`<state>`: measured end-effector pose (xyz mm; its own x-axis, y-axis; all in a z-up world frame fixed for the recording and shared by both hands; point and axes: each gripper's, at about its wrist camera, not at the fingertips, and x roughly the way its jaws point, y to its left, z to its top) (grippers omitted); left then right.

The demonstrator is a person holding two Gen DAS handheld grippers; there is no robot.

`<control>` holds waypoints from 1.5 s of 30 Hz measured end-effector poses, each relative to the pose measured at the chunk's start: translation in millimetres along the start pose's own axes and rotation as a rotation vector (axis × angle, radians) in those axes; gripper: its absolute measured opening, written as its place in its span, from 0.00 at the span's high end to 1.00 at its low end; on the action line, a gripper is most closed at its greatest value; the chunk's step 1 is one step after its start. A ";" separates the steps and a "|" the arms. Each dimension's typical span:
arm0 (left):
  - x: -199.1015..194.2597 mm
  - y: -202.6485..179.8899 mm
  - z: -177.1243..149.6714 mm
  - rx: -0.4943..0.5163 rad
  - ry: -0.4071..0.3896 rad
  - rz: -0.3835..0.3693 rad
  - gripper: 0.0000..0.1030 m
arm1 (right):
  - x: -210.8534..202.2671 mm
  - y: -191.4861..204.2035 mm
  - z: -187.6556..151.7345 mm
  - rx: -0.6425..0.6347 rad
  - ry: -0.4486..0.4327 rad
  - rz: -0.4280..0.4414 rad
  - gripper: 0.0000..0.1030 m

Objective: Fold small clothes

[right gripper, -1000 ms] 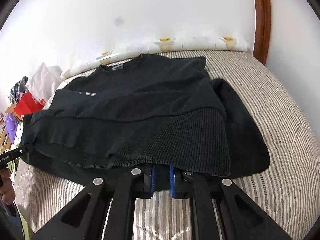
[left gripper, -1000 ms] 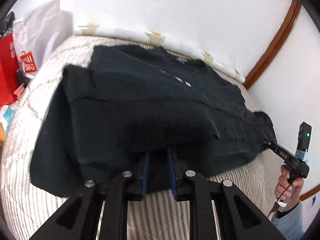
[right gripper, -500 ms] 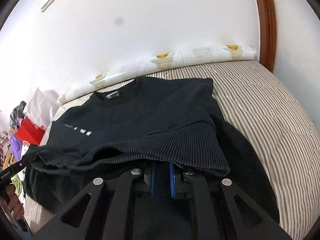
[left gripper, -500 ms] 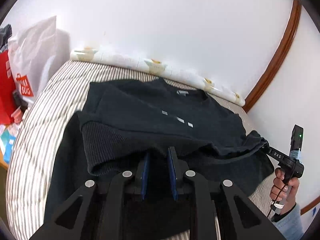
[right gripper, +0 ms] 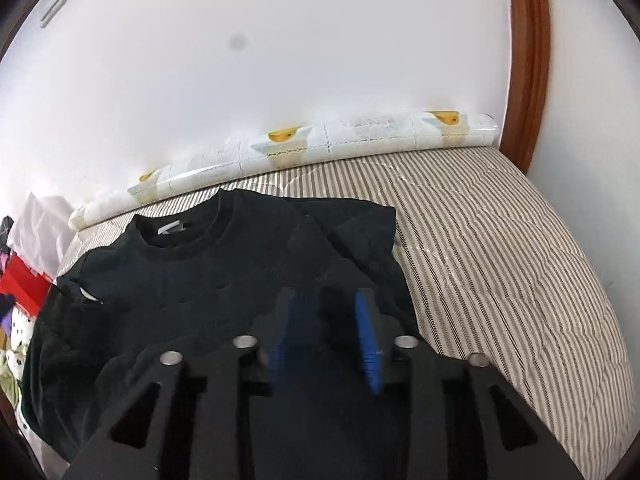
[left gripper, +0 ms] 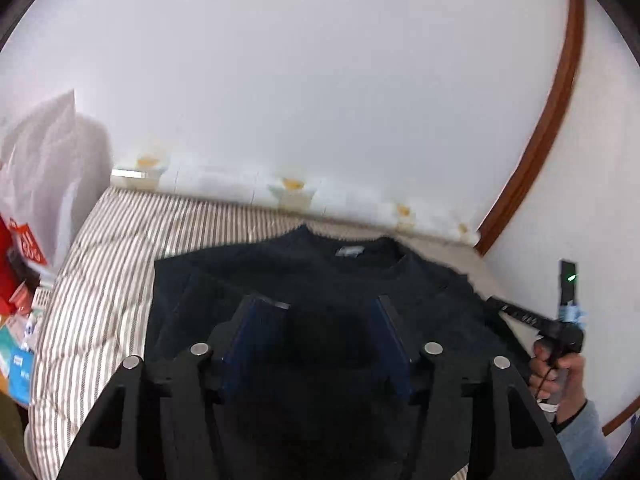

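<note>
A black sweater [left gripper: 280, 276] lies on the striped bed, folded over itself, collar toward the wall; it also shows in the right wrist view [right gripper: 224, 276]. My left gripper [left gripper: 322, 312] is open just above the sweater's folded part, its blue pads spread wide and empty. My right gripper [right gripper: 324, 308] is open too, over the sweater's right side, nothing between its pads. The right gripper shows from outside in the left wrist view [left gripper: 516, 314], at the sweater's right edge, held by a hand.
The striped mattress [right gripper: 500, 248] stretches bare to the right. A patterned roll [right gripper: 320, 140] lies along the white wall. Bags and clutter [left gripper: 28, 240] sit at the left bed edge. A wooden door frame [right gripper: 528, 60] stands at the right.
Both grippers carried the sweater's hem forward toward the collar, then opened and let it go. The hem now lies on the upper part of the sweater.
</note>
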<state>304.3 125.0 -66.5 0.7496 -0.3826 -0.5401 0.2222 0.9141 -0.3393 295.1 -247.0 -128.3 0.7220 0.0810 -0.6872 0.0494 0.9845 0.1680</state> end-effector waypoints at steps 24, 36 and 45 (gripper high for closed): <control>53.2 69.2 -18.3 0.006 0.188 0.252 0.90 | 55.1 10.5 19.0 -0.175 0.094 0.021 0.83; 65.8 51.6 25.5 0.023 0.053 0.262 0.90 | 25.1 -36.7 46.6 0.016 -0.124 0.114 0.89; 107.4 70.0 8.1 -0.021 0.161 0.290 0.89 | 73.4 -41.0 46.6 0.039 0.039 0.064 0.88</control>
<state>405.5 149.0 -142.0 0.6714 -0.1250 -0.7305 -0.0003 0.9856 -0.1689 378.2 -288.6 -152.6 0.6971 0.1499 -0.7011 0.0319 0.9704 0.2393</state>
